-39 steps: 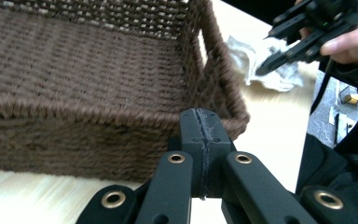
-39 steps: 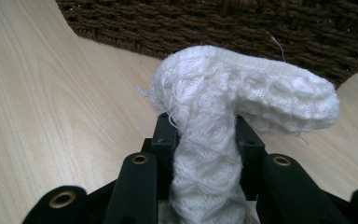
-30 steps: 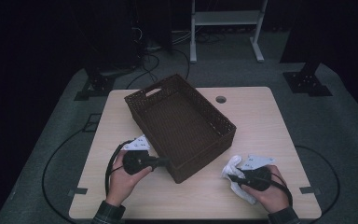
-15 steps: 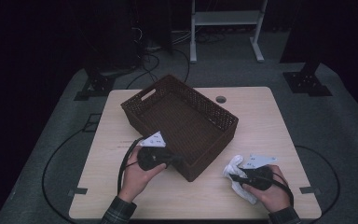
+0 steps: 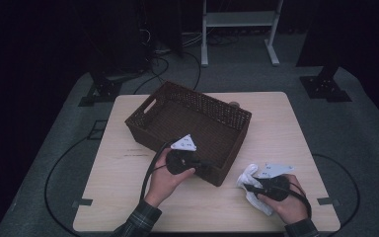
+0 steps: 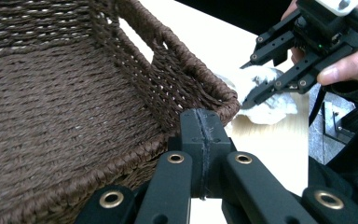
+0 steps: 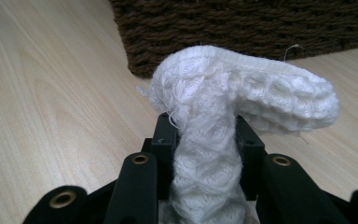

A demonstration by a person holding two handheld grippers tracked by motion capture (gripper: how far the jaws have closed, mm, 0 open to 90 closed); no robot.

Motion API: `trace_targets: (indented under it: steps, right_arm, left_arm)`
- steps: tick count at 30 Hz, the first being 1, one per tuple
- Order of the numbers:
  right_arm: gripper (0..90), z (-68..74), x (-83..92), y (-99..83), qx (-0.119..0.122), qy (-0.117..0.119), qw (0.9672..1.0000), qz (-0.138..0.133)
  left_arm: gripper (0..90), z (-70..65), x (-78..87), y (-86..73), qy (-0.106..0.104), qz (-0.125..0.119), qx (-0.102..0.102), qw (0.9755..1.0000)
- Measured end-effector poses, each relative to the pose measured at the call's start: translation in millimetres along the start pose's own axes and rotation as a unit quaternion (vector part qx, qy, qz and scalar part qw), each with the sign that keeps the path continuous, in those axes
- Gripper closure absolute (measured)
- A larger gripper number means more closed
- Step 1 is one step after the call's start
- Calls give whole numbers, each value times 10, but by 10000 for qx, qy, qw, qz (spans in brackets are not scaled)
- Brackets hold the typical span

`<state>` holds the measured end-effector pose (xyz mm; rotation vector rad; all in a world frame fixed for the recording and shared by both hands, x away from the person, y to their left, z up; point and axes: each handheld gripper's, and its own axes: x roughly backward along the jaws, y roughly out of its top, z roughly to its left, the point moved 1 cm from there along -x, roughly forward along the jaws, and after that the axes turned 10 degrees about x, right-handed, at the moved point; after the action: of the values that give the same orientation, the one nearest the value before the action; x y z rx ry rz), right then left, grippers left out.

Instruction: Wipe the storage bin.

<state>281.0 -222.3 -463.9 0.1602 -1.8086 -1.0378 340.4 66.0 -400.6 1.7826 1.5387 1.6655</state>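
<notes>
One woven brown basket (image 5: 177,111), knitted white cloth (image 7: 242,98).

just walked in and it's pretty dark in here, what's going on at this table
A person at a wooden table works a handheld gripper in each hand. The right gripper is clamped on a white knitted cloth, held just above the table near a brown woven basket. The left gripper, jaws shut on nothing, sits at the basket's near rim and has slid along it, with the basket shifted since a second ago. The cloth is not yet in the basket.
</notes>
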Motion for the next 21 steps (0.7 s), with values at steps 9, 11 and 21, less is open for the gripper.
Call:
trace_targets:
  steps: [9,11,21]
  right_arm:
    - [675,-19,27,1,-13,-66,10000,-73]
    - [675,-20,26,0,-26,-73,9999,-64]
    - [675,-15,21,-6,-7,-75,10000,-39]
  left_arm:
    - [896,-10,-201,140,-81,8,-53,10000]
    - [894,-22,-222,166,-58,17,-97,9999]
    - [774,66,81,146,65,-140,-185,9997]
